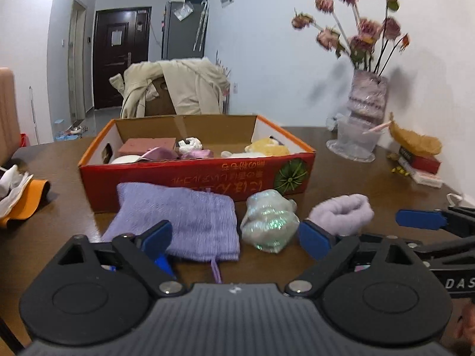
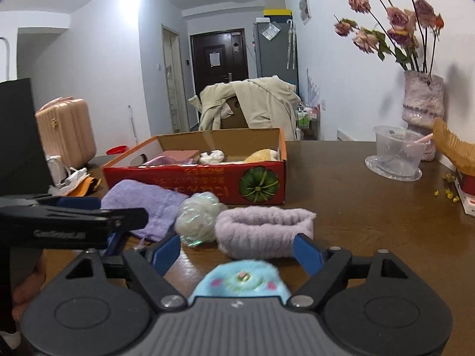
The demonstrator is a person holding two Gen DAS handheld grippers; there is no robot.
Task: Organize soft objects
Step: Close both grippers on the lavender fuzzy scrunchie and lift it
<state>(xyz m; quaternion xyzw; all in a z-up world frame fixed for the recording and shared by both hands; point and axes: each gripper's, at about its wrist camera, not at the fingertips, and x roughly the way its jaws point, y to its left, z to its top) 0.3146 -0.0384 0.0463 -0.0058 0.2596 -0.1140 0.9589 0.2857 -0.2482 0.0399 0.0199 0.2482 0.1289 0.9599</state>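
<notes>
Four soft things lie loose on the table point(image 2: 356, 207): one lilac towel point(image 1: 178, 222), one bath pouf point(image 1: 268, 221), one fuzzy headband point(image 2: 264, 228), one blue plush point(image 2: 240, 280). Both the left tongs point(image 1: 234, 238) and the right tongs point(image 2: 237, 255) gape wide, holding nothing.

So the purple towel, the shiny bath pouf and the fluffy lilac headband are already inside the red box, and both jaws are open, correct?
Not quite. The purple towel, shiny bath pouf and fluffy lilac headband lie on the table in front of the red box, not inside it; the left wrist view shows this. Both jaws are open.
</notes>
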